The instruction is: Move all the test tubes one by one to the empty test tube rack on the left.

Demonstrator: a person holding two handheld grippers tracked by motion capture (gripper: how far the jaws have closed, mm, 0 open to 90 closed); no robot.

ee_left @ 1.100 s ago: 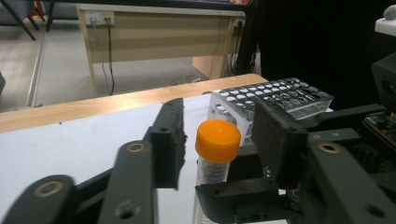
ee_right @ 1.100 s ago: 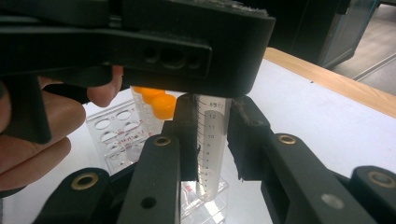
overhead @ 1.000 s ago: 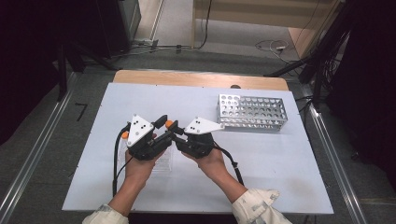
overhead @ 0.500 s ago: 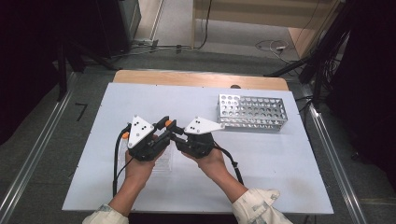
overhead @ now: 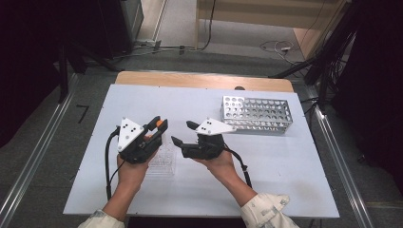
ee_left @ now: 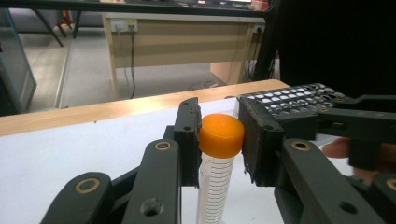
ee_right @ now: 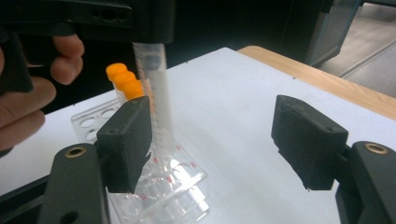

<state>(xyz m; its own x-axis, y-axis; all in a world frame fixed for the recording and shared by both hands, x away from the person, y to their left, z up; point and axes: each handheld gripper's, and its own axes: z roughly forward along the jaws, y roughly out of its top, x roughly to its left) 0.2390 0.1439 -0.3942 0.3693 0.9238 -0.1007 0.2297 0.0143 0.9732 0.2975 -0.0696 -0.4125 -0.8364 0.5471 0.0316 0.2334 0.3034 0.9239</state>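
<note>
Holding a capped plastic tube [ee_left: 218, 173] upright by its orange cap [ee_left: 221, 135], left gripper [ee_left: 219, 140] jaws pressing shut on both sides of the cap, directly above the clear rack [overhead: 160, 159]. Standing just beside the clear rack, right gripper [ee_right: 219, 135] jaws having just been opening, now parting wide with nothing between the pads, tube hanging apart from them. Resting in the clear rack, more orange-capped tubes [ee_right: 123, 79]. Lying well apart from the clear rack, a metal rack [overhead: 256, 114] on the white table [overhead: 285, 166]. Judging the tube light, stiff, smooth-walled and likely slippery; favouring a grip on the cap or just beneath it, squeezing only moderately.
</note>
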